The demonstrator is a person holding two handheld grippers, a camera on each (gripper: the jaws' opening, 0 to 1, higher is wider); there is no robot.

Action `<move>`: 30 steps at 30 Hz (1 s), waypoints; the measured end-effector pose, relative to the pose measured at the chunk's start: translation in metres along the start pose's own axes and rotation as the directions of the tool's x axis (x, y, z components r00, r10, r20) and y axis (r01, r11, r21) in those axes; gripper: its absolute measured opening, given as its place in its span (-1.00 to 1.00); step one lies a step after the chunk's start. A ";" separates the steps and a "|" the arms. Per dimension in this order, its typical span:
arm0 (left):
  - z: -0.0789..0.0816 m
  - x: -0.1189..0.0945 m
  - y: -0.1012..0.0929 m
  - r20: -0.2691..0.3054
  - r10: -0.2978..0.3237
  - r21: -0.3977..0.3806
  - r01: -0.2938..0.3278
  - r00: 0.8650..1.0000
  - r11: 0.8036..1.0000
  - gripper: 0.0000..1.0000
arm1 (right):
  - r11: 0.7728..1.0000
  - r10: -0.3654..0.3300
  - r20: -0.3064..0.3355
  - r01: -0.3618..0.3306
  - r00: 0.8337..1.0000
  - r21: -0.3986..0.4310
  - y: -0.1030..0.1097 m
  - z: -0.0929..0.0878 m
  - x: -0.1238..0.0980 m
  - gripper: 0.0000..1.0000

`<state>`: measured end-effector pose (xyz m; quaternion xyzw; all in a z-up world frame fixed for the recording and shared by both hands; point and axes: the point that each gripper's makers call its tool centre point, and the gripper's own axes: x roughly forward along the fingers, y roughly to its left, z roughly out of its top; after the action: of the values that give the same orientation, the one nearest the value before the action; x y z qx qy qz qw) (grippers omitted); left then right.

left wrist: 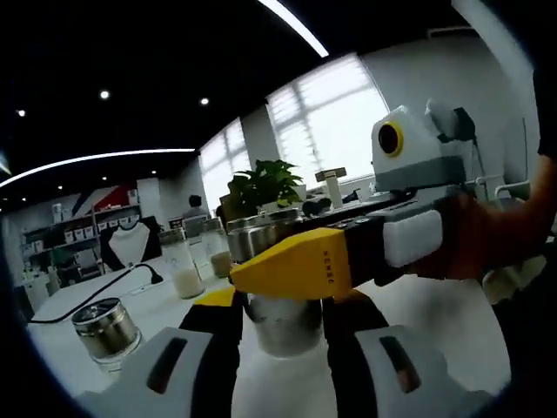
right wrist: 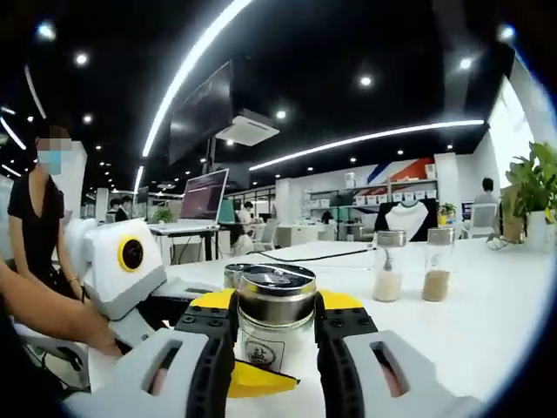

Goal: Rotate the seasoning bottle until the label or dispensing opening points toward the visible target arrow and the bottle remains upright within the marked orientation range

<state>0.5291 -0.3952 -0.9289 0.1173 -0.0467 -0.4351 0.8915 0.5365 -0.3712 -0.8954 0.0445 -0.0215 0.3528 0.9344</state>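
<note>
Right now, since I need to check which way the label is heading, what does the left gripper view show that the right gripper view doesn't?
Left gripper view: a short metal-lidded jar and bright windows. Right gripper view: the label on the seasoning bottle facing the camera, a monitor, a person in black. Both: the upright seasoning bottle, two shakers, a potted plant, the white table.
</note>
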 end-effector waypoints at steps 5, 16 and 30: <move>-0.005 0.000 0.005 -0.024 0.019 -0.012 -0.020 1.000 1.000 -0.22 | 0.997 -0.079 0.020 0.079 0.997 0.004 0.002 0.000 0.006 -0.35; 0.002 -0.009 0.018 -0.003 0.063 -0.090 -0.063 0.998 0.994 -0.29 | 0.992 0.047 0.040 -0.042 0.998 -0.123 0.021 0.010 0.008 -0.35; 0.004 -0.008 0.009 0.019 -0.003 -0.143 0.006 1.000 0.990 -0.30 | 0.957 0.236 -0.102 -0.250 0.966 -0.150 0.016 -0.003 -0.005 -0.37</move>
<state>0.5302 -0.3847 -0.9230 0.0492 -0.0234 -0.4403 0.8962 0.5216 -0.3621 -0.8978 -0.0491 -0.0167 0.4637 0.8845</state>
